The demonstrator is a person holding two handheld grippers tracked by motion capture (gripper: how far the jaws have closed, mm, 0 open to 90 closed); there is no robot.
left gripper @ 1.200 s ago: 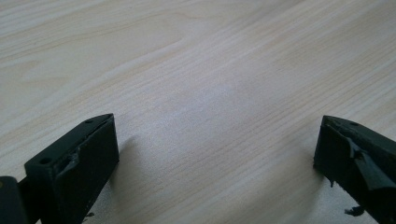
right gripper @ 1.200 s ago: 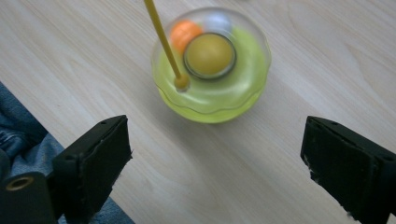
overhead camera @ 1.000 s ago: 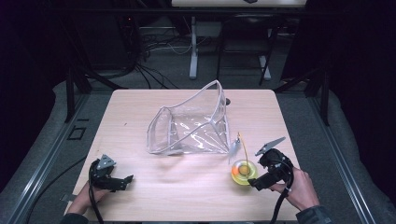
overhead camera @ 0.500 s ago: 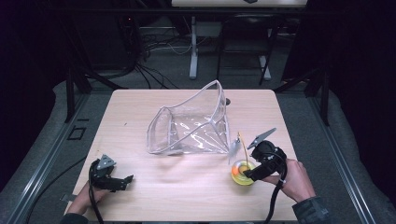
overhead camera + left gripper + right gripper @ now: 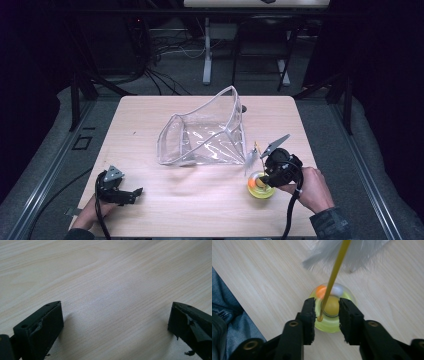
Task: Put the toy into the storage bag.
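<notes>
My right gripper [image 5: 267, 176] sits at the near right of the wooden table [image 5: 150, 120], its jaws narrowed around the yellow stick [image 5: 333, 277] of a feather toy [image 5: 260, 185] — the left jaw looks to touch the stick's lower end, though I cannot tell whether both jaws press it. The toy's yellow-green round base [image 5: 329, 323] rests on the table, the grey feather [image 5: 359, 252] just beyond. My left gripper [image 5: 131, 193] lies at the near left — jaws spread wide over bare wood. A clear plastic bag [image 5: 205, 132] sits mid-table, well apart from the left gripper.
</notes>
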